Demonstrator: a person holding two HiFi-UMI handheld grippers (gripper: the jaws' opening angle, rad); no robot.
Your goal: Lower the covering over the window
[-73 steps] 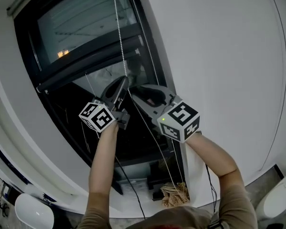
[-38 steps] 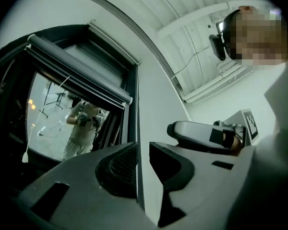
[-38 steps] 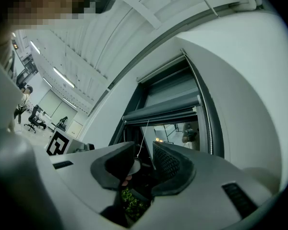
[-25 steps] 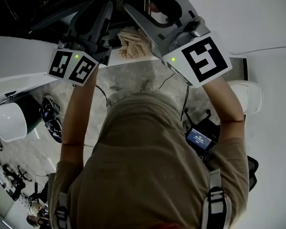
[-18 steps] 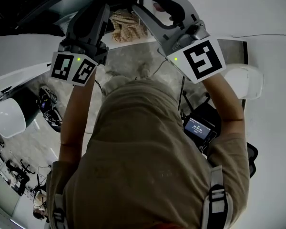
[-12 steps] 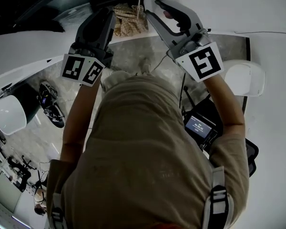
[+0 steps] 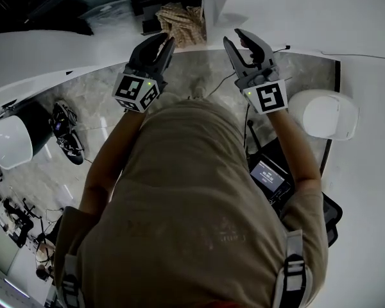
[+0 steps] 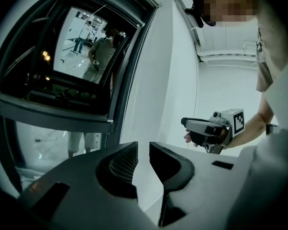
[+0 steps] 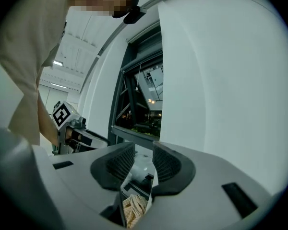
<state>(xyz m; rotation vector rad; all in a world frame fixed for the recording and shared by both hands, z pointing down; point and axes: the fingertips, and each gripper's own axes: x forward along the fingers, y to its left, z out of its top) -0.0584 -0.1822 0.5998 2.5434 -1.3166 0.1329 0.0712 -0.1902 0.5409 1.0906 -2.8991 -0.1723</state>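
Note:
In the head view I look down my own torso. My left gripper (image 7: pixel 161 42) and right gripper (image 7: pixel 236 38) are held side by side in front of my chest, both open with nothing between the jaws. The dark-framed window (image 8: pixel 72 66) fills the left of the left gripper view, and a dark horizontal bar (image 8: pixel 53 113) crosses it. The right gripper view shows the same window (image 9: pixel 140 99) beside a white wall. Each gripper sees the other: the right gripper (image 8: pixel 212 128) and the left gripper (image 9: pixel 69 128). No pull cord shows in any view.
A crumpled beige cloth (image 7: pixel 183 21) lies at the foot of the window and shows as the cloth (image 9: pixel 133 210) under the right jaws. A white round object (image 7: pixel 324 114) stands at my right, another (image 7: pixel 9 141) at my left. A lit screen (image 7: pixel 267 175) sits low right.
Both grippers have come down and back from the window towards my chest and look smaller. The head view has tilted further down, so the window has left it.

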